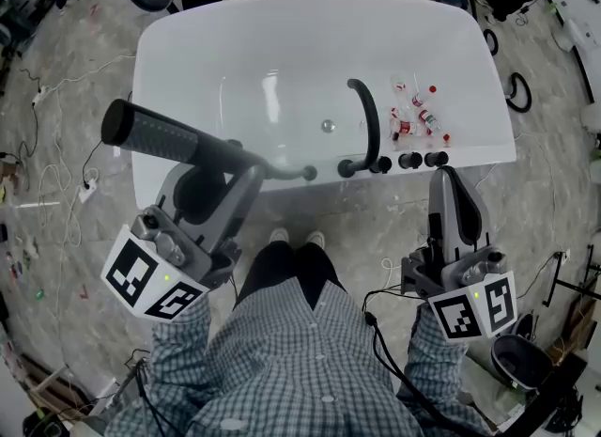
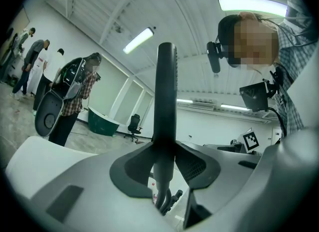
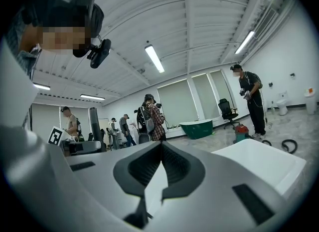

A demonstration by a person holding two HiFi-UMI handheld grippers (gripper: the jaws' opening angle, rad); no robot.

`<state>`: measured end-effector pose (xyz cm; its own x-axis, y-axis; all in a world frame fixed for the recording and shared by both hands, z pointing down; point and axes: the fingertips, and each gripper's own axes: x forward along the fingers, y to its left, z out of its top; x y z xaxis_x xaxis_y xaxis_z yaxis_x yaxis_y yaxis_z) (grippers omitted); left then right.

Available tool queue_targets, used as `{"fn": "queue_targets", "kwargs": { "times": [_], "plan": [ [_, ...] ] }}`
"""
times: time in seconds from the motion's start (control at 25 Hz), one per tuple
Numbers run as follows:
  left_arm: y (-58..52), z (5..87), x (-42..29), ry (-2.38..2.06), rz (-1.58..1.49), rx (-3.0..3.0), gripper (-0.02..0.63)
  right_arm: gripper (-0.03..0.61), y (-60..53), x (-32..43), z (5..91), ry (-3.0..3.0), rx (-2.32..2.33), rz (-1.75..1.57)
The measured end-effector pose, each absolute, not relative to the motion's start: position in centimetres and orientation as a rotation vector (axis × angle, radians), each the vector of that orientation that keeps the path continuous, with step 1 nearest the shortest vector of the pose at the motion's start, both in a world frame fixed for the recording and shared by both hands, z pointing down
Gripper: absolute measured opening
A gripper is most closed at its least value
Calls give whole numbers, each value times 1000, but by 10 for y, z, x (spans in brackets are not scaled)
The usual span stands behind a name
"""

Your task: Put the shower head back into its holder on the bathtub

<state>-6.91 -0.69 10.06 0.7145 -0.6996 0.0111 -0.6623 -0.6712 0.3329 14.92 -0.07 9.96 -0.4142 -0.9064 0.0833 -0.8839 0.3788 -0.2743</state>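
Note:
A black shower head (image 1: 155, 134) lies level across my left gripper (image 1: 218, 164), which is shut on its handle just in front of the white bathtub (image 1: 188, 22). Its hose (image 1: 286, 173) runs right to a fitting on the near rim. In the left gripper view the shower head (image 2: 165, 91) stands up between the jaws of the left gripper (image 2: 164, 161). A curved black faucet (image 1: 368, 116) and a row of black knobs (image 1: 410, 160) sit on that rim. My right gripper (image 1: 444, 174) is shut and empty, its tip just below the knobs; the right gripper (image 3: 160, 168) shows nothing between its jaws.
Small bottles (image 1: 418, 111) lie in the tub's right corner, near a drain (image 1: 327, 126). Cables (image 1: 56, 181) trail on the floor at left, and black rings (image 1: 518, 92) lie right of the tub. Several people (image 3: 149, 116) stand in the room beyond.

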Motion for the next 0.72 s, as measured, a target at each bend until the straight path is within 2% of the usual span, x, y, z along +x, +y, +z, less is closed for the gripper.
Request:
{"fn": "queue_targets", "kwargs": {
  "times": [0.72],
  "plan": [
    [-5,155,-63,-1020,-97,2598,138,17,-2,143,147,2567,-1703,-524]
  ]
}}
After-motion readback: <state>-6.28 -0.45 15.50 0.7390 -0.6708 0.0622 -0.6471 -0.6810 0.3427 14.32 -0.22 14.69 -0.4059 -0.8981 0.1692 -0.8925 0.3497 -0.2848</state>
